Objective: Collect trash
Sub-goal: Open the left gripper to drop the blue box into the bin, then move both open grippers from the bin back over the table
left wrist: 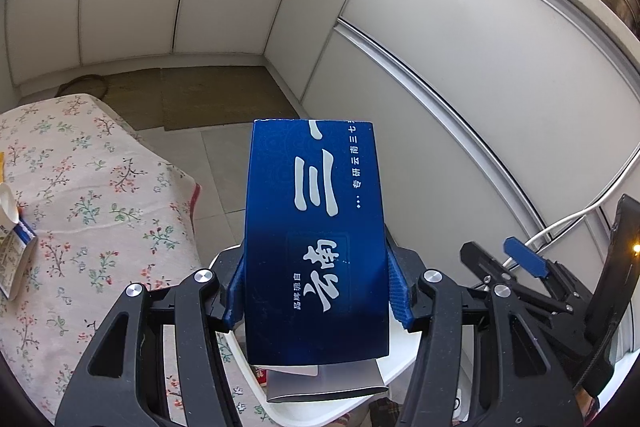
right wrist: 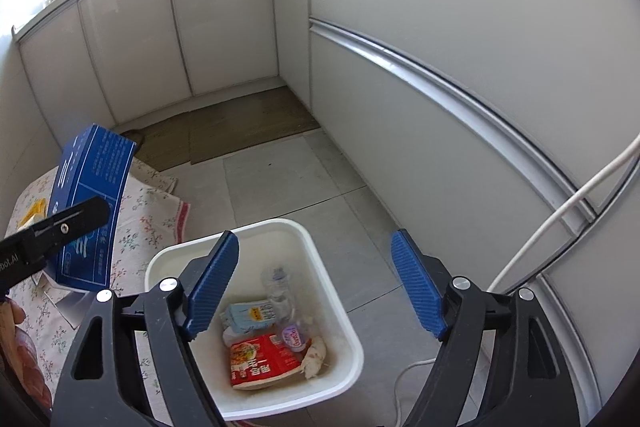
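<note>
Blue carton held over the edge of the floral-clothed table, beside the bin.

The blue carton [left wrist: 316, 243] is clamped between the pads of the left gripper [left wrist: 318, 287]. The white bin [right wrist: 336, 291] below holds a red packet [right wrist: 260, 361], a small milk carton [right wrist: 250, 315] and a clear bottle [right wrist: 278, 287]. The right gripper [right wrist: 316, 287] is spread wide over the bin, grasping nothing.

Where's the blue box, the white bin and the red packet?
blue box [left wrist: 316, 239], left wrist view, middle of its printed face
white bin [right wrist: 340, 311], right wrist view, right wall
red packet [right wrist: 262, 361], right wrist view, its front
</note>
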Motion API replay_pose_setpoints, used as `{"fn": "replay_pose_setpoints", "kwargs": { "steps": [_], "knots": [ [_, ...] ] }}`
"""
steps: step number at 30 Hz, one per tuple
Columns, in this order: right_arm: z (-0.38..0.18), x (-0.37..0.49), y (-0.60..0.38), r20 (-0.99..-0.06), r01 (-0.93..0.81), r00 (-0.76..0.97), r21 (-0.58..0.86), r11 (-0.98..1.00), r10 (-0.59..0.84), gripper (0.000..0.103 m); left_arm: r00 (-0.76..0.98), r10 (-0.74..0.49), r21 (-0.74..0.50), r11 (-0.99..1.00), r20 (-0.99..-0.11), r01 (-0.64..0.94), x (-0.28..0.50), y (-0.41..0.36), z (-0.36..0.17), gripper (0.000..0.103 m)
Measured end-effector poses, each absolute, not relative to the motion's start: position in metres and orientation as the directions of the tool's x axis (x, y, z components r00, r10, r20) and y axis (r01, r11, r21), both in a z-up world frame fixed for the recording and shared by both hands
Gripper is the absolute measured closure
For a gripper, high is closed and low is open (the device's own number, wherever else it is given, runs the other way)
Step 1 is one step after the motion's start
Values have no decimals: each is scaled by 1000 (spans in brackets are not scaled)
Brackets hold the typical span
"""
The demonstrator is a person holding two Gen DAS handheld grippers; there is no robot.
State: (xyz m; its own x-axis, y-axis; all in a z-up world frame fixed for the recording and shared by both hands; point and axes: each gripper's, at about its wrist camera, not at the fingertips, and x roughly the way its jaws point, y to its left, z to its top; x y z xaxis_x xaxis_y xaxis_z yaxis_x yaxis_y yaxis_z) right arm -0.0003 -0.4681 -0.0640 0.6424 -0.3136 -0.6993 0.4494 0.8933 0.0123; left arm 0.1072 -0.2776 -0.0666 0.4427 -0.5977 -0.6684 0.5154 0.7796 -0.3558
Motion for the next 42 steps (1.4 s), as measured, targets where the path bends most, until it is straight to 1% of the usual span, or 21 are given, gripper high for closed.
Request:
{"fn": "replay_pose_setpoints", "kwargs": {
  "steps": [4,5,6,8,13,18,21,26,42],
  "knots": [
    [-61,-4,-470,-690,467,640,0,884,-338,23,415,-601,-365,773,-683,518,112,-281,-74,48],
    [-60,-4,-470,-688,470,640,-3,883,-343,22,417,-597,-362,776,-685,517,112,-281,-74,44],
    [-60,-4,-470,-685,473,640,-6,881,-348,21,420,-595,-357,777,-685,518,112,-281,-74,37],
    [-58,-6,-469,-674,482,643,-14,876,-365,15,443,-583,-333,786,-681,522,110,-281,-71,32],
    [-51,-8,-468,-646,504,647,-35,863,-405,9,474,-562,-305,802,-678,514,108,-279,-66,26],
    [-47,-9,-463,-632,512,651,-42,858,-419,7,507,-528,-276,826,-681,491,109,-273,-63,18],
    [-47,-5,-460,-627,513,653,-46,857,-425,7,521,-516,-270,837,-680,476,110,-268,-61,15],
    [-49,6,-452,-626,511,654,-49,858,-425,7,534,-502,-267,848,-680,458,113,-258,-60,14],
    [-44,35,-409,-622,450,678,-70,890,-392,7,578,-436,-244,891,-690,382,127,-210,-60,13]
  ]
}}
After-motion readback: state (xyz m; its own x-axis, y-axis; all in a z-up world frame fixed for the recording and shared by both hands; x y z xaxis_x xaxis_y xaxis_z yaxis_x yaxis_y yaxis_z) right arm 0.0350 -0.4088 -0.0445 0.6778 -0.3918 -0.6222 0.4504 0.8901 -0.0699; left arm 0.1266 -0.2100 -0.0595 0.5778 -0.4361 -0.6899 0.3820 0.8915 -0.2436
